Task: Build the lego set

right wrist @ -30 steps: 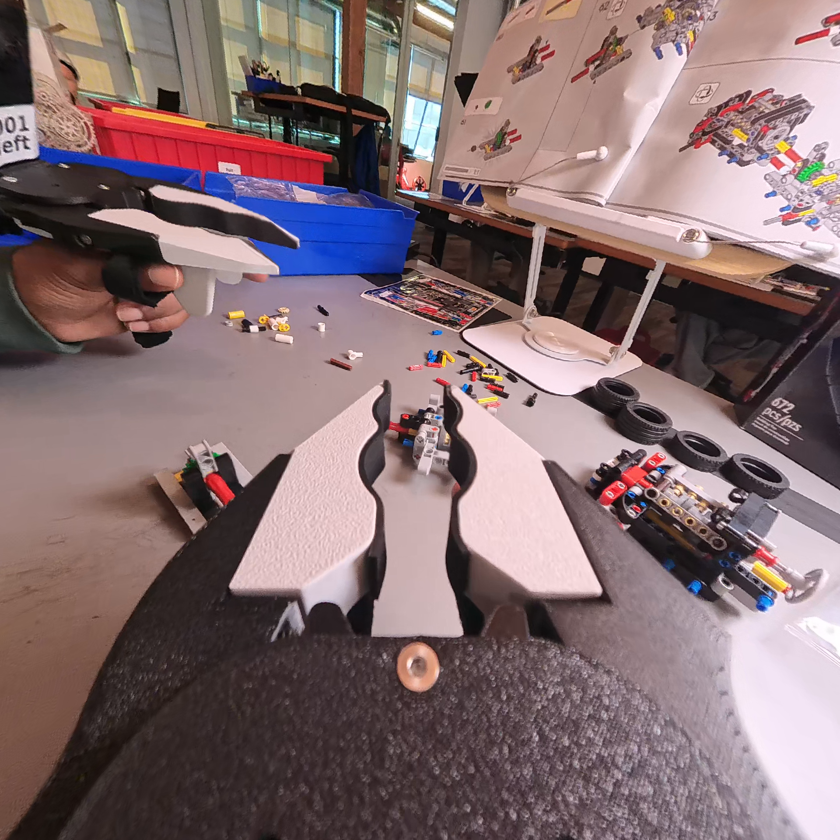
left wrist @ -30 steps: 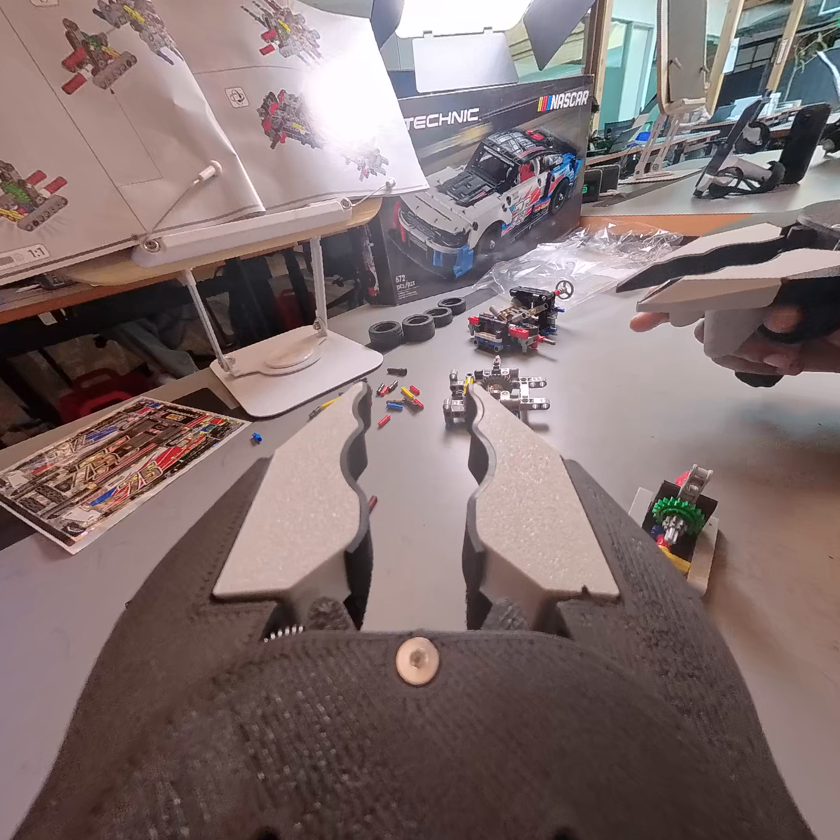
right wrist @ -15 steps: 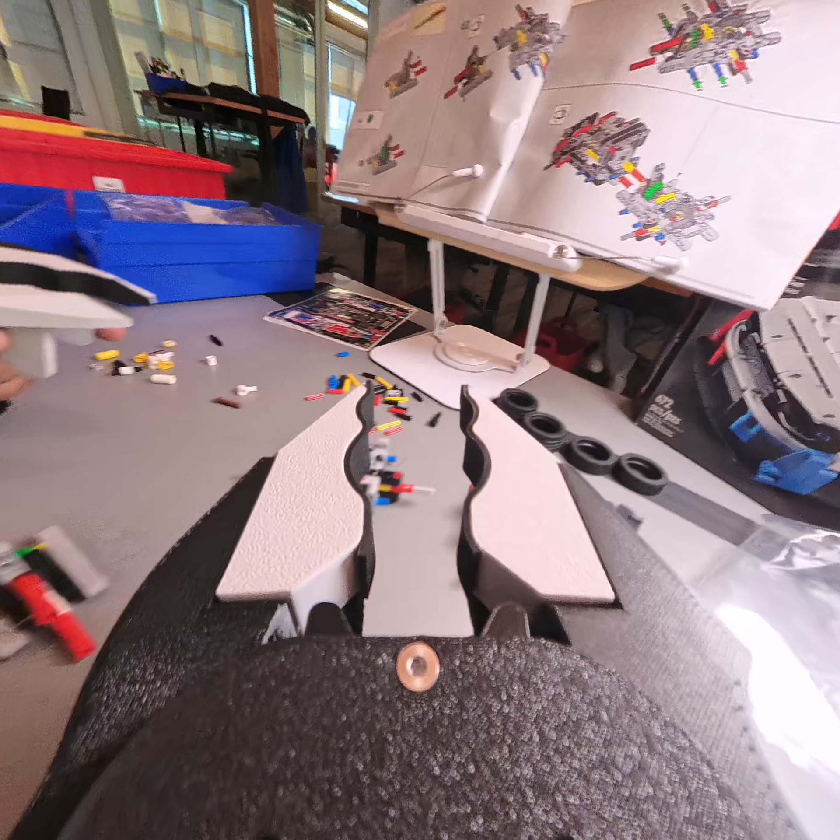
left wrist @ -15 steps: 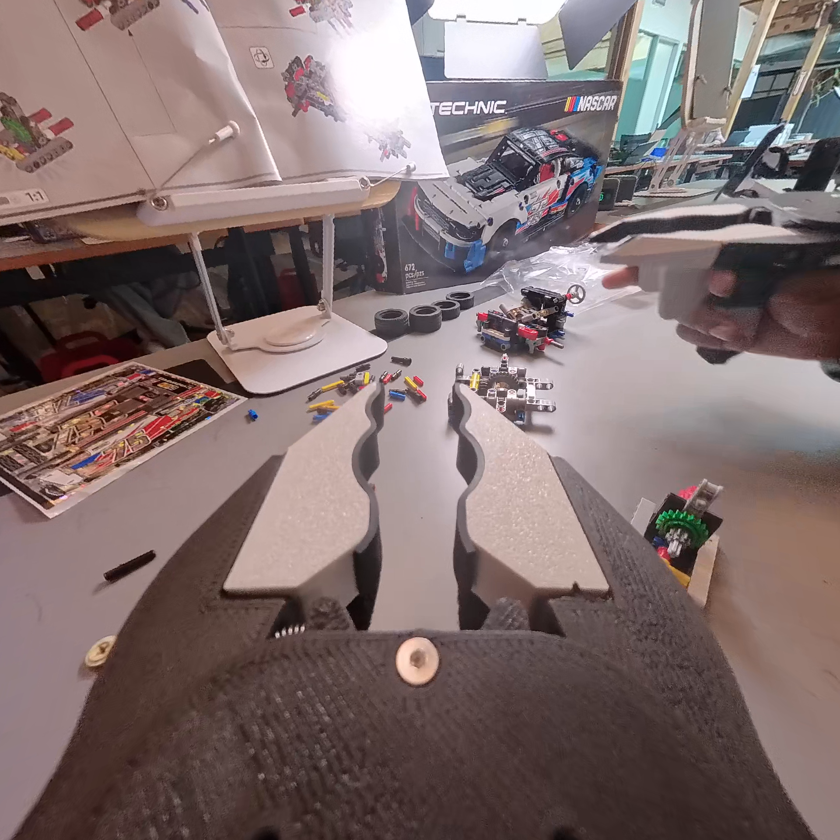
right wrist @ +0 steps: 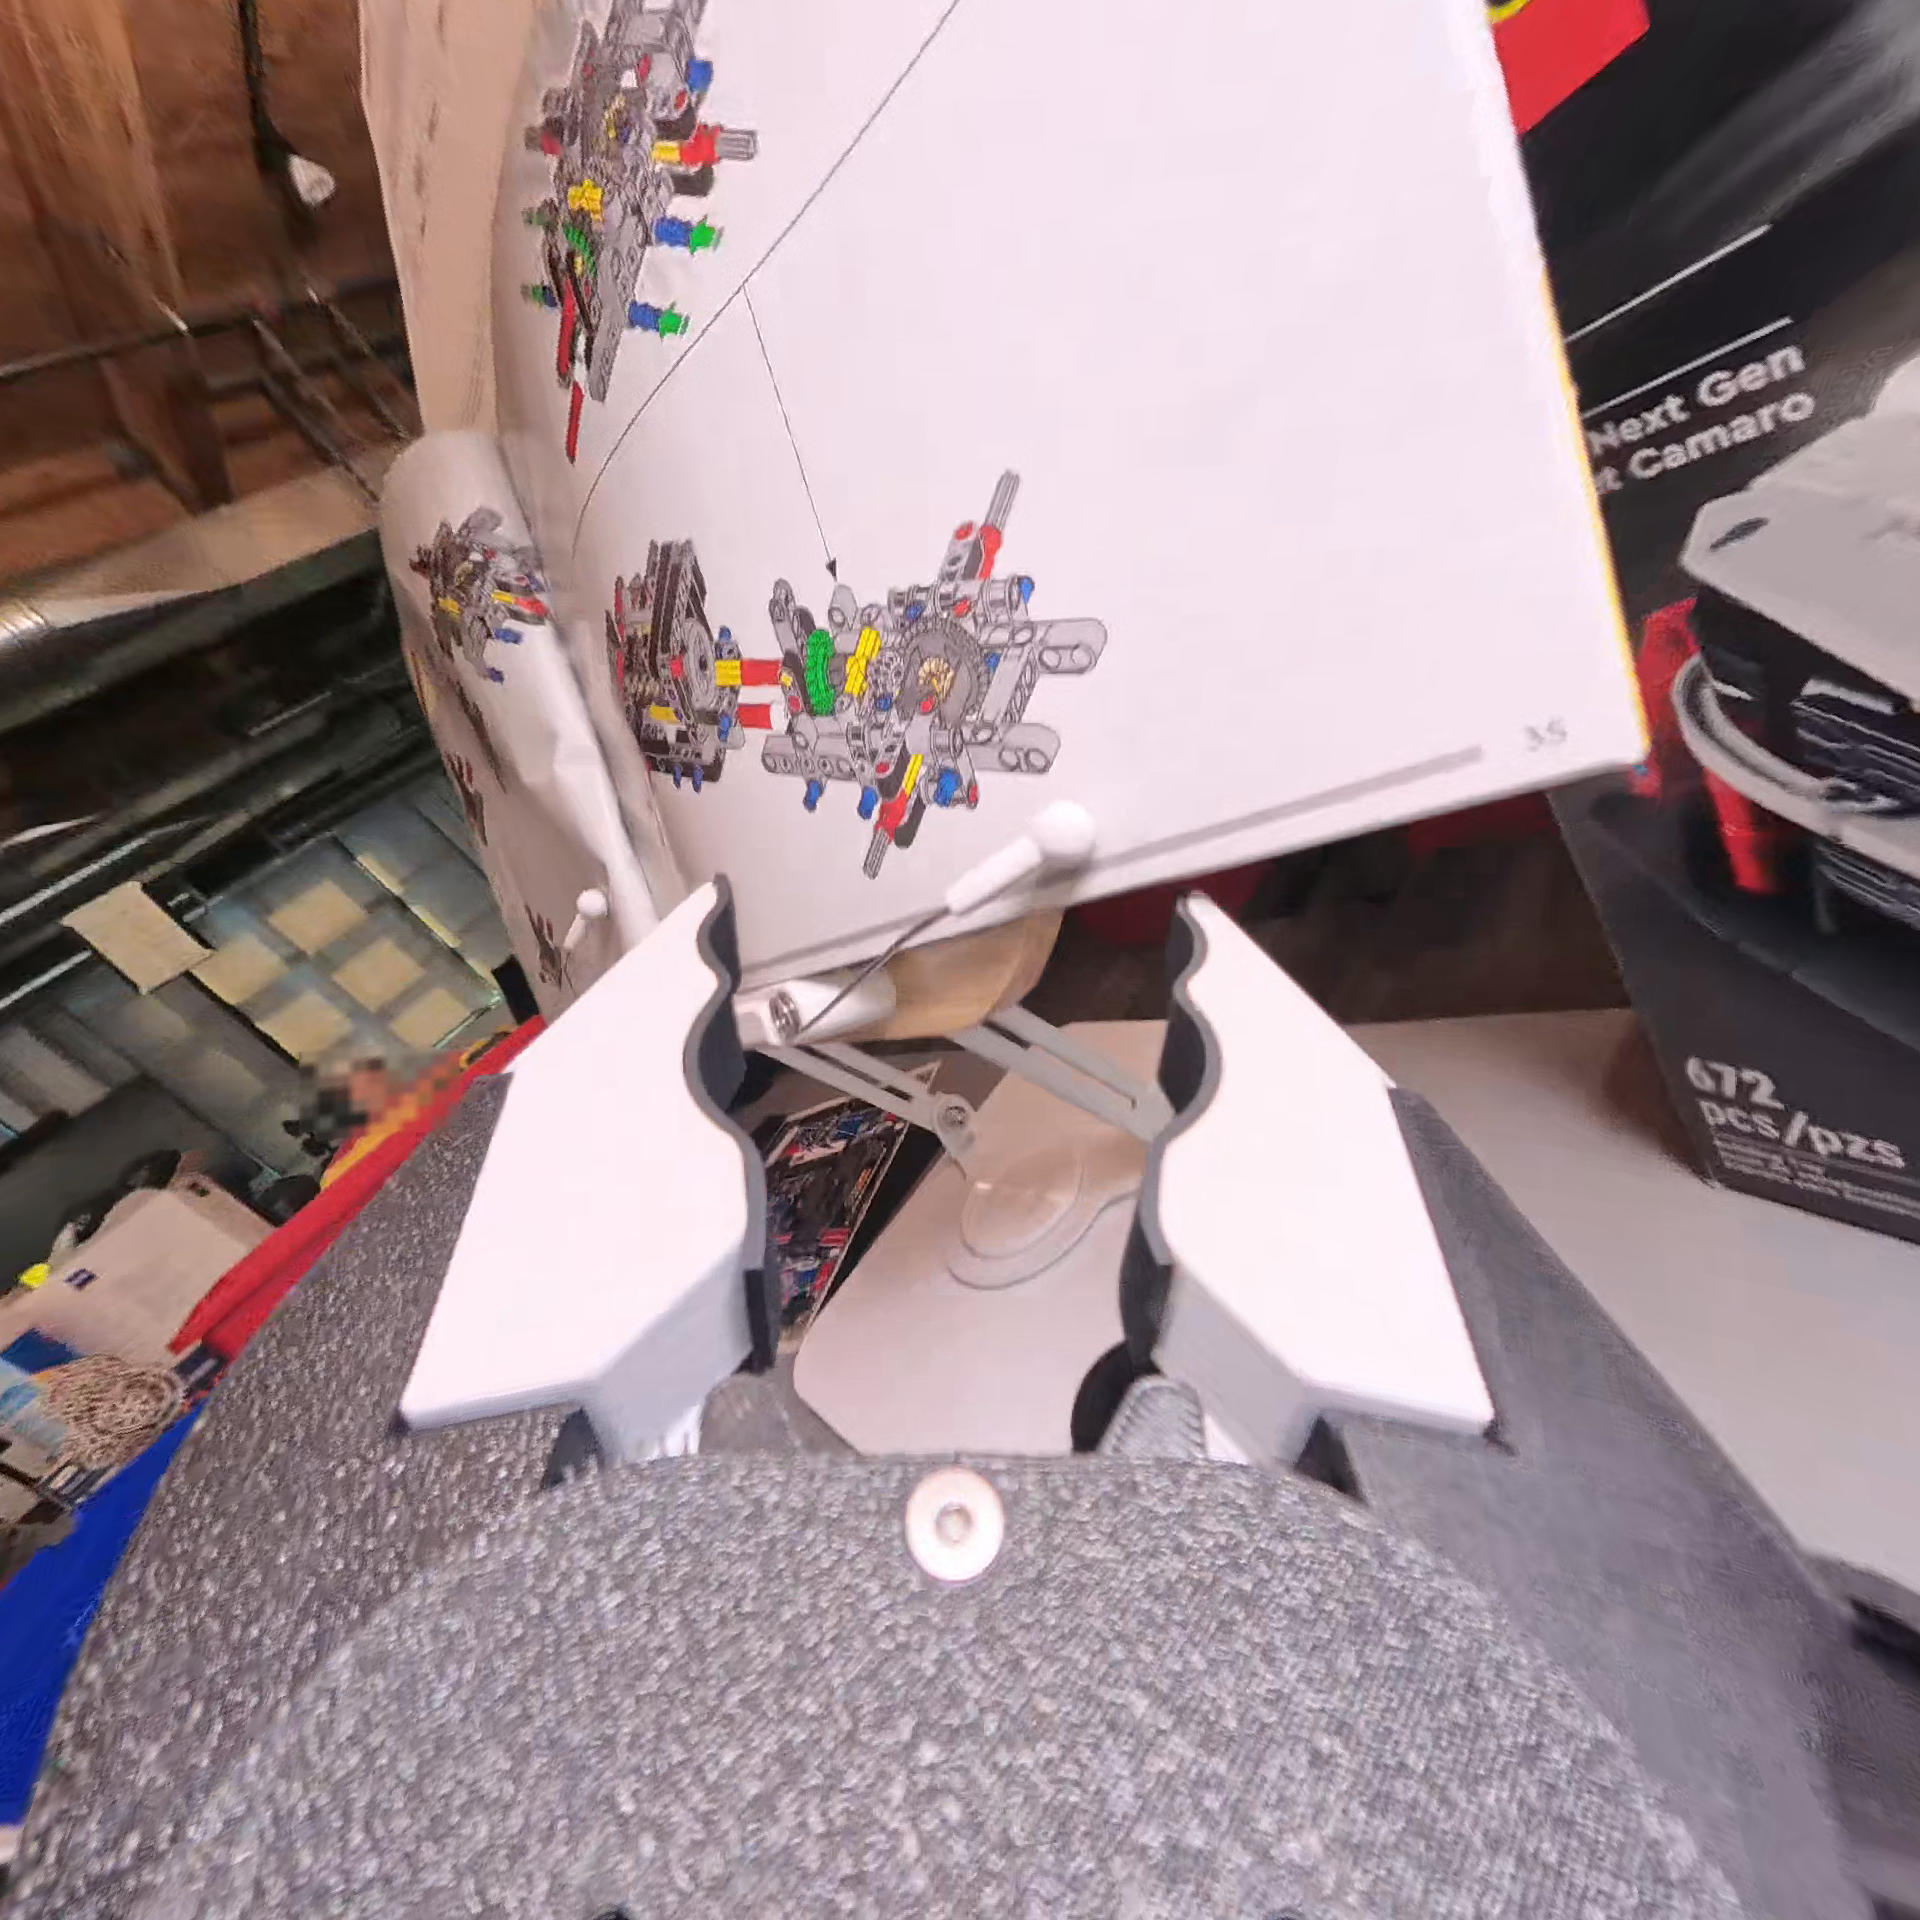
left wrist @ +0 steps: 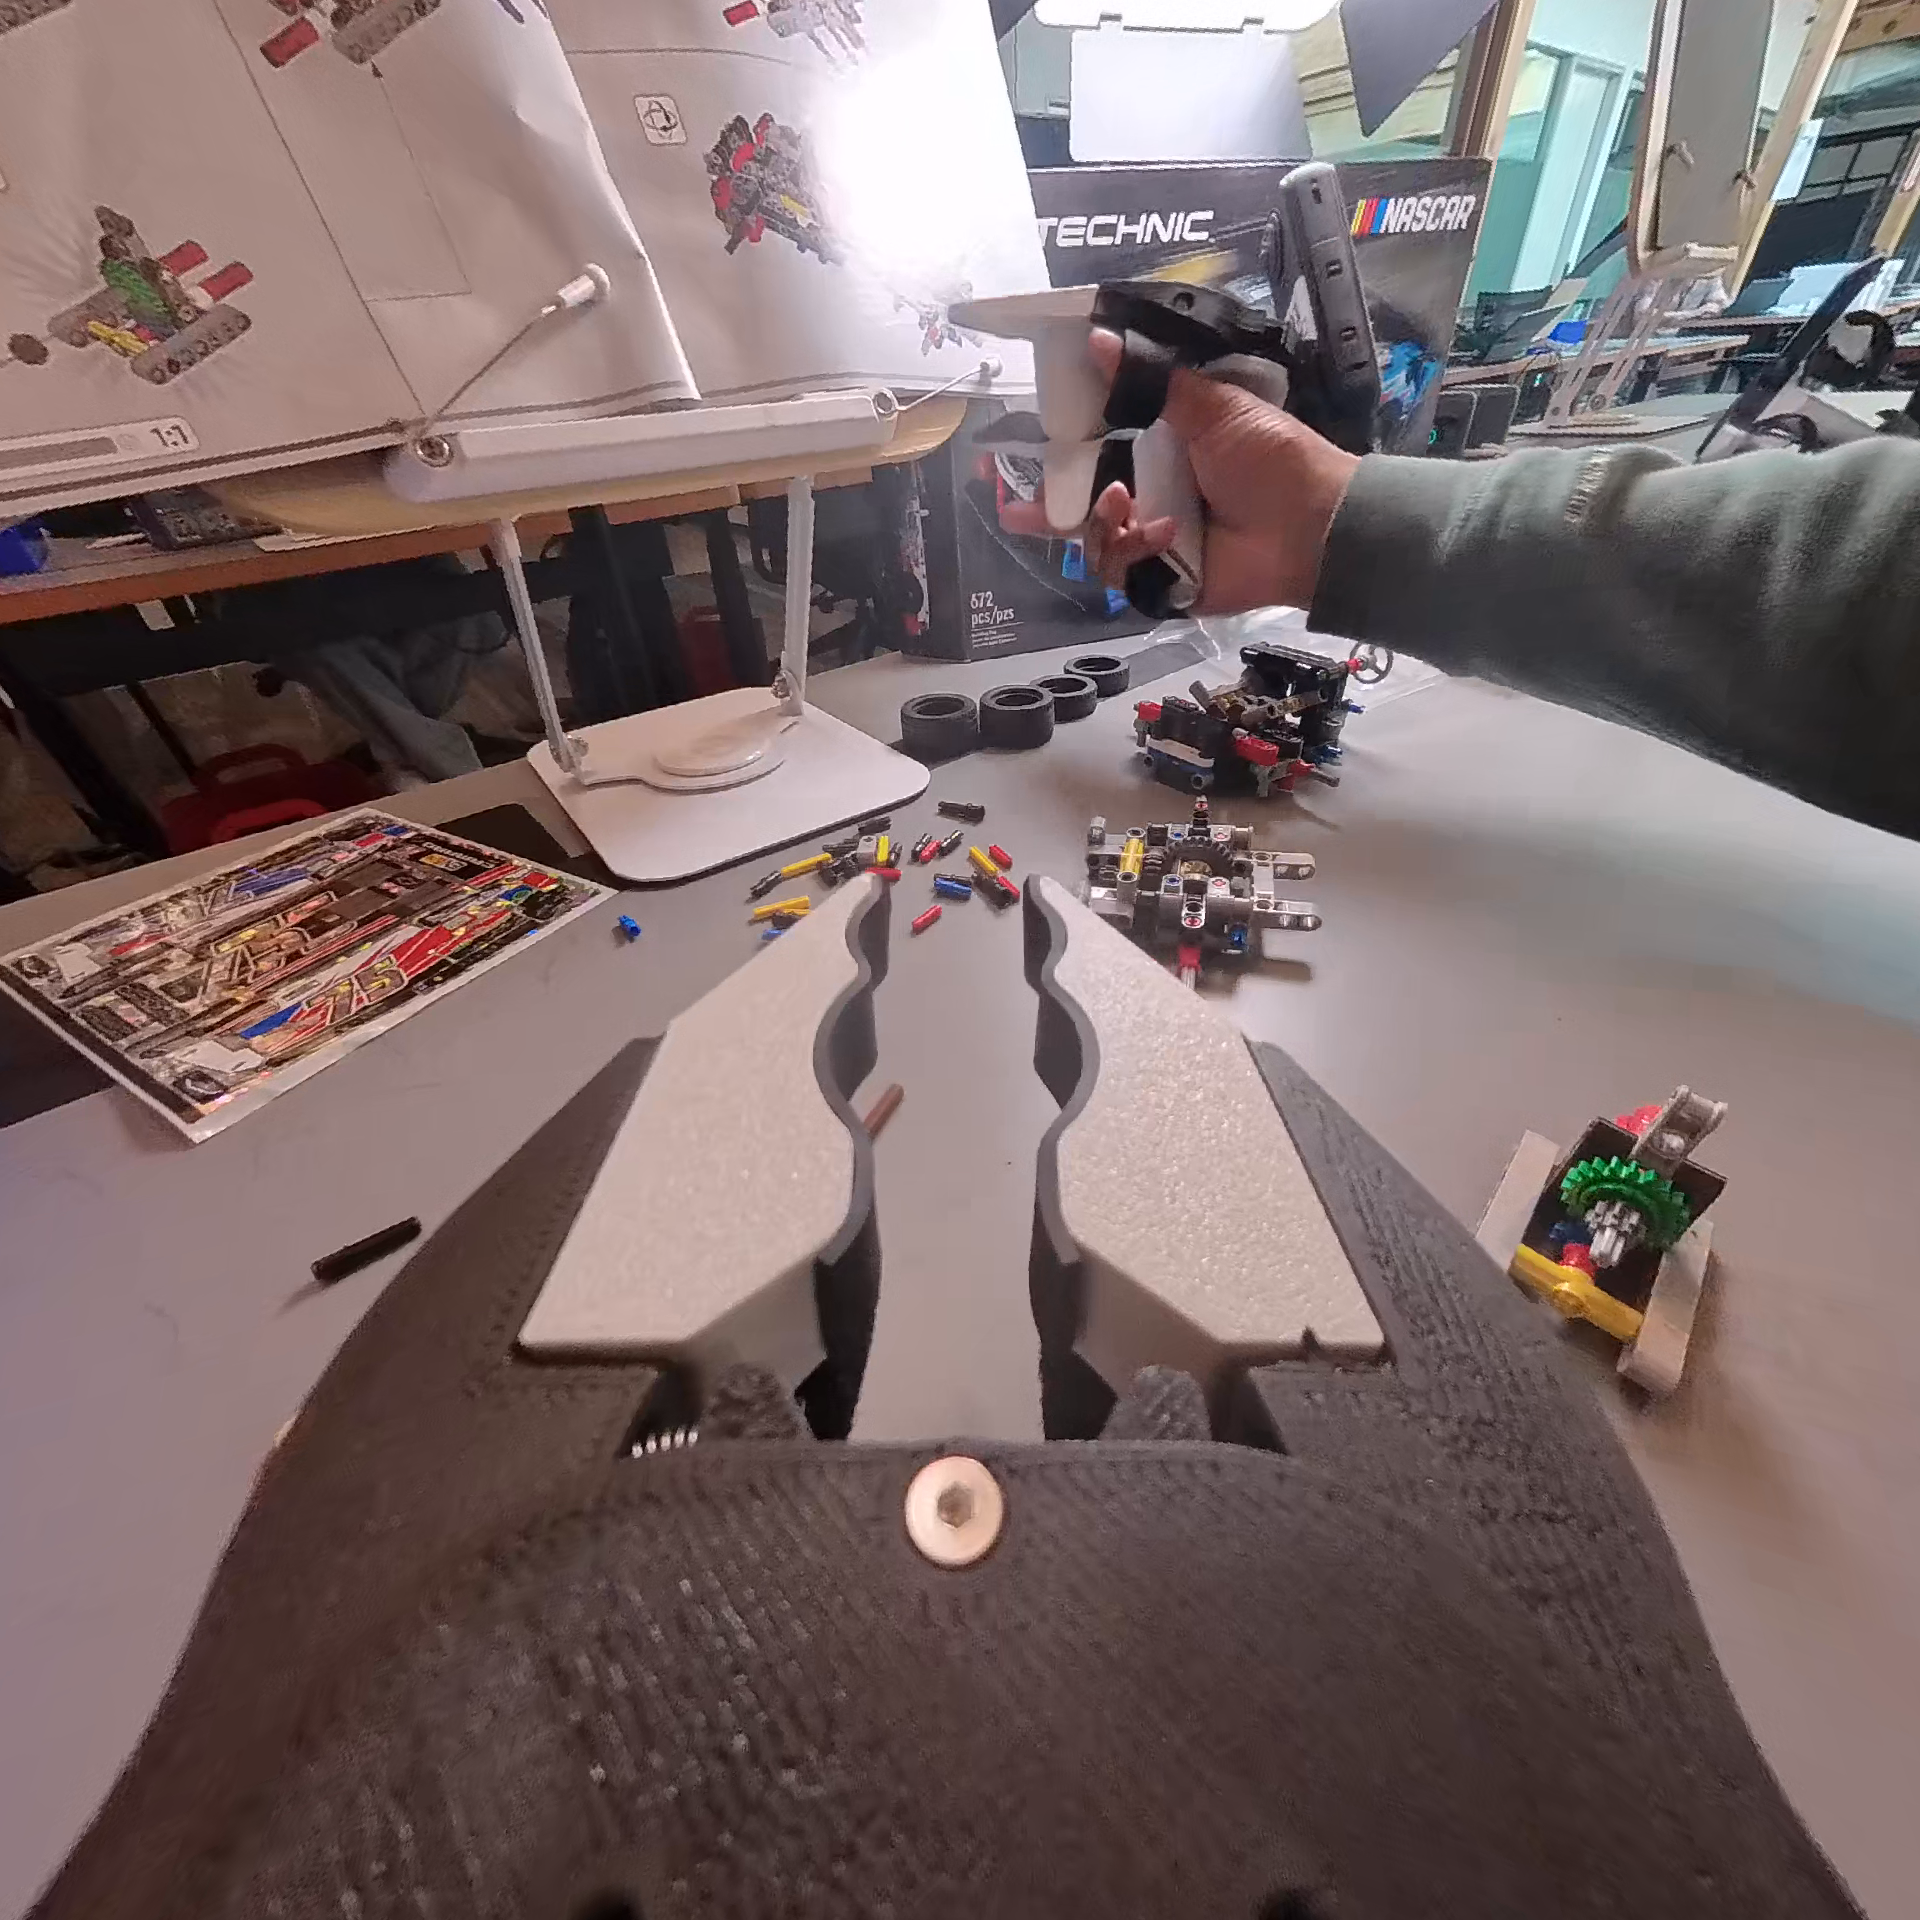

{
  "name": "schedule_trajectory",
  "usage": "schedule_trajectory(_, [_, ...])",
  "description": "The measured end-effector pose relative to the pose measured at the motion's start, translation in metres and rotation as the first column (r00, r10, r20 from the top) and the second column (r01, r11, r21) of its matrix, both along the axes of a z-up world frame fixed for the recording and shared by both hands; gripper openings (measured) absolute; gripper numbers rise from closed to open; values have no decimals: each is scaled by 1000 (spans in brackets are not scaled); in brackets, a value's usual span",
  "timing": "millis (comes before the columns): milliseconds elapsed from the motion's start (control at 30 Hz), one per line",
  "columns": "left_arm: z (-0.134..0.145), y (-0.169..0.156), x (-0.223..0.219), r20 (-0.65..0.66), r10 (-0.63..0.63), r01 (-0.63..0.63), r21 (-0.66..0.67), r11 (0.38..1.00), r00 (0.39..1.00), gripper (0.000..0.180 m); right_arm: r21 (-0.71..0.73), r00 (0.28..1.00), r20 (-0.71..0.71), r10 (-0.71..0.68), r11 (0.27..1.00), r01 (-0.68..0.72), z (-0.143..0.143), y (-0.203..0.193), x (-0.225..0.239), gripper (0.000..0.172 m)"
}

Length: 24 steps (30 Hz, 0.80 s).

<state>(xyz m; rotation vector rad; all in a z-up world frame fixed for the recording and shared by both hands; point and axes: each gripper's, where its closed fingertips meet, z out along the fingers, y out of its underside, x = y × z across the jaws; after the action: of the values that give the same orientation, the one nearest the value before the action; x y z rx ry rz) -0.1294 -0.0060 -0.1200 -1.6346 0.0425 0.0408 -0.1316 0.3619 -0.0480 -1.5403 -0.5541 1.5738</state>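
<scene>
My left gripper (left wrist: pixel 954 894) hovers low over the grey table (left wrist: pixel 1558 935), open with nothing between its fingers. Loose coloured pins (left wrist: pixel 914 862) lie just past its tips, and a grey gear assembly (left wrist: pixel 1195 883) sits to their right. A brown pin (left wrist: pixel 885 1107) lies on the table under the fingers. My right gripper (right wrist: pixel 954 904) is wide open and empty, raised and rolled on its side. It faces the lower right corner of the instruction booklet (right wrist: pixel 1143 416) on its white stand (right wrist: pixel 997 1226). It also shows in the left wrist view (left wrist: pixel 1049 384), held by a hand with a green sleeve.
A black chassis assembly (left wrist: pixel 1247 717) and several tyres (left wrist: pixel 1013 707) lie behind the gear assembly. A sticker sheet (left wrist: pixel 281 935) lies at left, with a black axle (left wrist: pixel 364 1247) near it. A small green-gear assembly (left wrist: pixel 1610 1226) sits at right. The set's box (left wrist: pixel 1434 343) stands behind. There is about 40 cm between the tips of the two grippers.
My right gripper rose from the table to the booklet's lower right corner, rolled on its side and opened wider. My left gripper narrowed its gap on nothing and drew back slightly.
</scene>
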Motion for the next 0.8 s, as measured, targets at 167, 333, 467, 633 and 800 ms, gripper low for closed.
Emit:
schedule_trajectory(167, [-4, 2, -1, 31, -15, 15, -11, 1000, 999, 24, 5, 1000, 22, 7, 1000, -7, -1, -2, -9, 48])
schedule_trajectory(333, [-8, 6, 6, 26, -43, 44, -27, 999, 999, 24, 102, 993, 73, -89, 992, 81, -6, -14, -1, 41])
schedule_trajectory(467, [-11, 7, 8, 2, -48, 48, -40, 998, 999, 23, 132, 990, 68, -121, 985, 111, -8, -19, 1, 40])
schedule_trajectory(633, [-13, 7, 6, -2, -40, 40, -50, 998, 999, 23, 120, 994, 65, -87, 990, 79, -9, -18, -1, 41])
schedule_trajectory(800, [-14, 8, 5, 4, -38, 38, -53, 998, 999, 23, 118, 995, 77, -66, 991, 56, -9, -18, -2, 42])
